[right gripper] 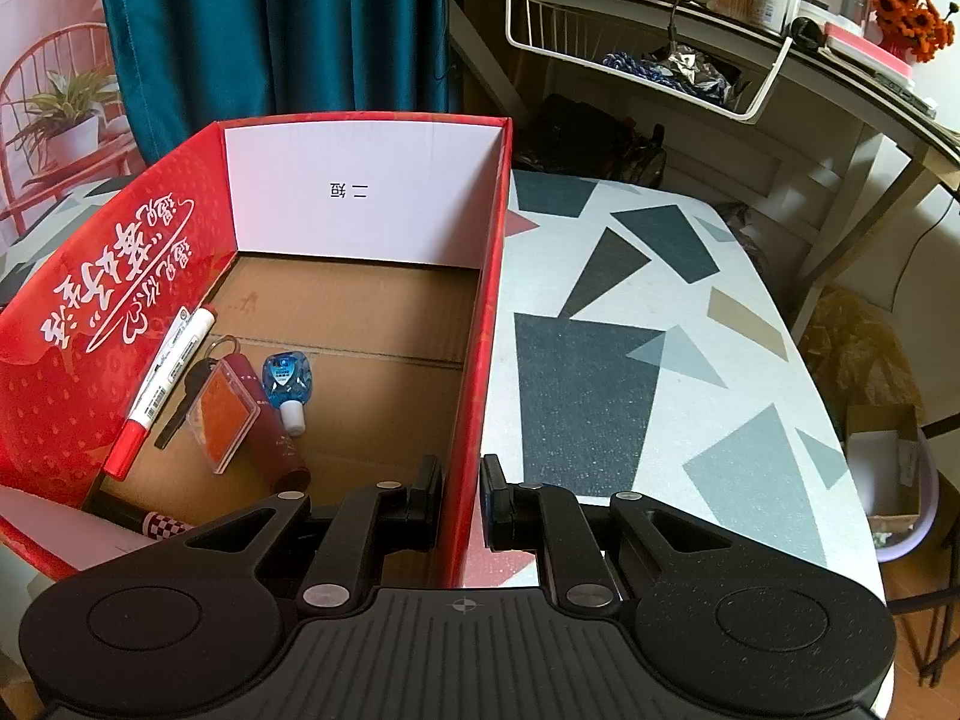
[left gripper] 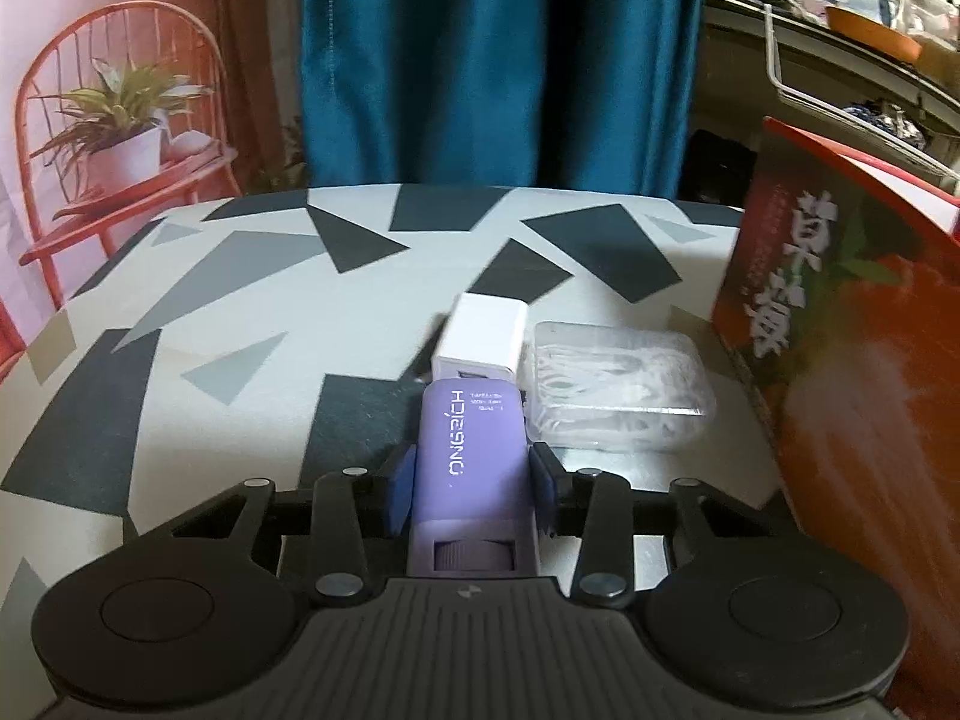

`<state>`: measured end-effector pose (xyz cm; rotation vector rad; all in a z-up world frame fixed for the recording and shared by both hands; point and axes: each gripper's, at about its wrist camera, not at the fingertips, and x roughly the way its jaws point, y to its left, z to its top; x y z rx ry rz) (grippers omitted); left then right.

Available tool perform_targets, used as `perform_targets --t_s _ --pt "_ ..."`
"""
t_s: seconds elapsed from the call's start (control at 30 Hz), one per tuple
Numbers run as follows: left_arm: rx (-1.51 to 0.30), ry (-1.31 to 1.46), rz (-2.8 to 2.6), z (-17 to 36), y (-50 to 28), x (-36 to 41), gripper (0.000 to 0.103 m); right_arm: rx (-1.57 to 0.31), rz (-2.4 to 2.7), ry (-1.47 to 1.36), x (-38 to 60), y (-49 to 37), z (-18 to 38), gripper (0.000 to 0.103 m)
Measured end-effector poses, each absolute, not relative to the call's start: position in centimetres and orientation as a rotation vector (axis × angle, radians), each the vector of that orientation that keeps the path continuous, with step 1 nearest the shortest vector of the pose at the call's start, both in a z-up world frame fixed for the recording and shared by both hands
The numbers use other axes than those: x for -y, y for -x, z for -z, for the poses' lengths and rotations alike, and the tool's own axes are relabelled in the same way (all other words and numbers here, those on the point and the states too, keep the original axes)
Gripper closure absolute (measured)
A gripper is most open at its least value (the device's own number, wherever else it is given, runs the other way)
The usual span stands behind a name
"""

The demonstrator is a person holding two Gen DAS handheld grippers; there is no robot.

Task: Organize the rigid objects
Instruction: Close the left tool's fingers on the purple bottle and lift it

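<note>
Left gripper (left gripper: 472, 489) pinching a purple lighter-shaped case (left gripper: 468, 456) between blue pads (left gripper: 401, 495), low over the patterned table (left gripper: 240, 324). Just ahead, a white charger block (left gripper: 483, 339) and a clear plastic box (left gripper: 618, 387), touching. Right gripper (right gripper: 461, 501) clamped on the right wall of the red cardboard box (right gripper: 477, 324), holding a marker (right gripper: 162, 387), keys, tube inside.

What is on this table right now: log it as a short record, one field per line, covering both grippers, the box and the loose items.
left gripper: jaws around purple device, on the table
right gripper: shut on red box side wall
box contents: red marker, clear card case, blue bottle, maroon tube
loose items: white charger, clear packet, beside the box
</note>
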<state>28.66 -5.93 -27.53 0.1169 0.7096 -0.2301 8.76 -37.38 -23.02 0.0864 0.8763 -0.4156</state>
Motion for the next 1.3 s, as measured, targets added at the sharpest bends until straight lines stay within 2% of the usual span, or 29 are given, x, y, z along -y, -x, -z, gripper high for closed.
perform_targets --t_s 0.47,1.3 --pt "-0.718 -0.212 0.437 27.9 -23.2 6.4 0.061 -0.876 0.417 -0.086 37.4 -8.7 23.0 0.090" --pt "-0.700 -0.148 0.413 27.4 -23.3 5.7 0.061 -0.876 0.417 -0.085 37.4 -8.7 23.0 0.090"
